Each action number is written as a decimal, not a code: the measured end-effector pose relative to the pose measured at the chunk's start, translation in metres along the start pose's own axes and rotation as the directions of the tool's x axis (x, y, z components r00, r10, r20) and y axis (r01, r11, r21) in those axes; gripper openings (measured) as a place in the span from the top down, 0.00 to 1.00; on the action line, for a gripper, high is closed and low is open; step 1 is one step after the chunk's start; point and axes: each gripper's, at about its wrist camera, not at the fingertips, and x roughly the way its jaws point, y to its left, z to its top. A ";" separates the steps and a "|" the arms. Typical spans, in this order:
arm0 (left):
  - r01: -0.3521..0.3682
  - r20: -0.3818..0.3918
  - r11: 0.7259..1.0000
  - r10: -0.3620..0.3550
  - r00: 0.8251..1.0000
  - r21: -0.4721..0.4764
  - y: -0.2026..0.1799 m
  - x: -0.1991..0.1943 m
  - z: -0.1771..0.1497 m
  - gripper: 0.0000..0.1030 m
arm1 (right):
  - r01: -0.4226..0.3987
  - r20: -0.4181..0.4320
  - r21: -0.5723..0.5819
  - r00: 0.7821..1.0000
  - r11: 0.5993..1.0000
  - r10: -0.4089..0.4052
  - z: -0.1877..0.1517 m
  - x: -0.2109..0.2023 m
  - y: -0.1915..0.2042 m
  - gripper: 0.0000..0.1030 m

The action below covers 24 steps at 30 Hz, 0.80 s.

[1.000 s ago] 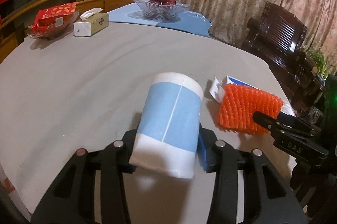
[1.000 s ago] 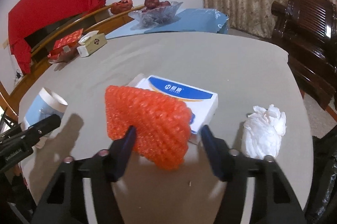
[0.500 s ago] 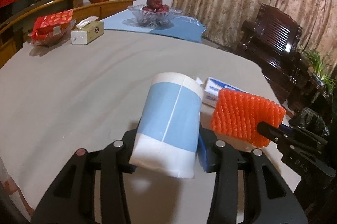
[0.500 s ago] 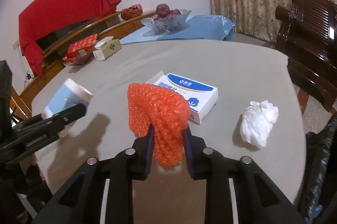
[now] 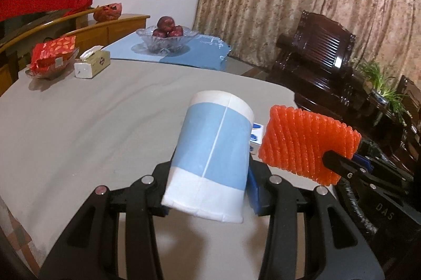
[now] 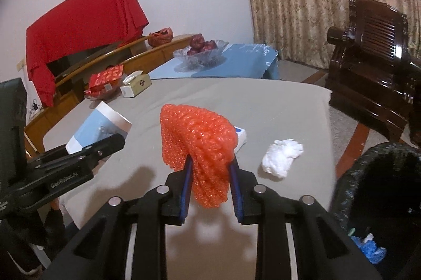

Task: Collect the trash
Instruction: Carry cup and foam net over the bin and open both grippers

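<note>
My left gripper (image 5: 208, 190) is shut on a blue and white paper cup (image 5: 213, 159), held tilted above the grey table (image 5: 79, 122). The cup also shows in the right wrist view (image 6: 102, 127). My right gripper (image 6: 210, 174) is shut on an orange foam net (image 6: 200, 145), lifted above the table; the net also shows in the left wrist view (image 5: 307, 143). A crumpled white tissue (image 6: 281, 157) lies on the table to the right. A white and blue box (image 6: 240, 138) lies behind the net, mostly hidden. A black-lined trash bin (image 6: 379, 190) stands at the table's right edge.
At the far side stand a glass fruit bowl (image 5: 164, 39) on a blue cloth, a tissue box (image 5: 92, 63) and a red packet in a dish (image 5: 51, 55). A dark wooden chair (image 6: 373, 51) stands right of the table.
My right gripper shut on the orange foam net and lifted it off the box and table. My left gripper rose a little with the cup.
</note>
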 end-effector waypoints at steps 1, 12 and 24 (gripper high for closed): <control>0.006 0.001 1.000 -0.006 1.000 0.002 -0.004 -0.003 0.000 0.59 | 0.004 0.005 0.001 1.000 1.000 -0.004 0.001 -0.004 0.000 0.75; 0.023 -0.001 0.999 -0.023 1.000 0.026 -0.025 -0.020 -0.007 0.59 | 0.033 0.030 0.010 0.999 0.999 -0.033 -0.004 -0.037 -0.006 0.75; 0.039 0.011 0.996 -0.040 0.999 0.077 -0.054 -0.037 -0.013 0.58 | 0.068 0.079 0.034 0.994 0.997 -0.071 -0.009 -0.077 -0.027 0.75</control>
